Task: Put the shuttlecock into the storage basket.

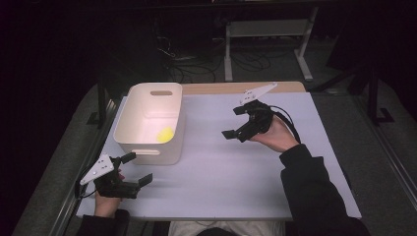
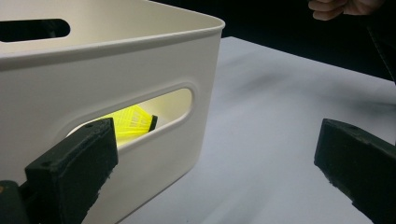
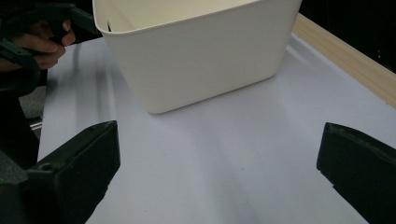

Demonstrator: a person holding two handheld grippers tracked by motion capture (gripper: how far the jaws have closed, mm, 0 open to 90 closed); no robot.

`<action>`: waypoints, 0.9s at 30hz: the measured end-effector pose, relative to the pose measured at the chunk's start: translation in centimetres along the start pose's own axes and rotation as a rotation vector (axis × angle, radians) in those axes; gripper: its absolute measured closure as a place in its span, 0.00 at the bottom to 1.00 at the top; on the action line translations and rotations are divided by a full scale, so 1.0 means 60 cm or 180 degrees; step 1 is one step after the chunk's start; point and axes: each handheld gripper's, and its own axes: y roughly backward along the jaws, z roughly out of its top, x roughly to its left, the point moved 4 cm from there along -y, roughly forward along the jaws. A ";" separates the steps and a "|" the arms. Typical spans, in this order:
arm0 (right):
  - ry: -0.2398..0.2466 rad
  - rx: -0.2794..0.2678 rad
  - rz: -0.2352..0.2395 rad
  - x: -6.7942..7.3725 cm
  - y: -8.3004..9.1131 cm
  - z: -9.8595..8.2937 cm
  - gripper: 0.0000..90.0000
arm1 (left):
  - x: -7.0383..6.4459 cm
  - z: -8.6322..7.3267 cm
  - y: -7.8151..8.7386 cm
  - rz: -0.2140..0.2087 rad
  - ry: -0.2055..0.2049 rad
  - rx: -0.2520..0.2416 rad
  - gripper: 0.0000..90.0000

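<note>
Hovering low over the near left corner of the table (image 1: 221, 167), the left gripper (image 1: 136, 169) has its jaws spread wide with nothing between them. A hand (image 1: 105, 199) holds it from below the table's front edge. Just ahead of this gripper stands a white bin (image 1: 140, 142), upright, its near wall almost against one jaw. In the left gripper view that jaw sits right in front of the slot handle (image 2: 154, 112) cut into the bin (image 2: 116, 70) wall, though whether it touches the wall cannot be told. Through the slot a yellow object (image 2: 133, 122) shows, lying on the bin's floor; from the high view the same yellow object (image 1: 165, 134) rests toward the side of the bin nearer the right gripper, and its exact shape is too blurred to tell.

Farther out, across from the bin and well apart from it, the right gripper (image 1: 235, 123) is held above the table by the other hand (image 1: 278, 135), tilted so its jaws face the bin. Its jaws are also wide apart and hold nothing. In the right gripper view the bin (image 3: 201, 51) stands beyond the jaws, with bare table (image 3: 224, 163) between. Past the bin in that view, the hand (image 3: 39, 44) holding the left gripper appears at the far side.
</note>
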 end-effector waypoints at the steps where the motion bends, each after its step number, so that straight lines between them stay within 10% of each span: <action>1: -0.0016 -0.0005 -0.0004 -0.001 0.002 -0.002 0.00 | 0.000 0.000 0.000 0.0000 0.0000 0.0001 0.00; 27: -0.0207 -0.0136 -0.0112 -0.014 0.046 -0.065 0.00 | 0.000 0.000 0.001 0.0015 -0.0006 0.0000 0.00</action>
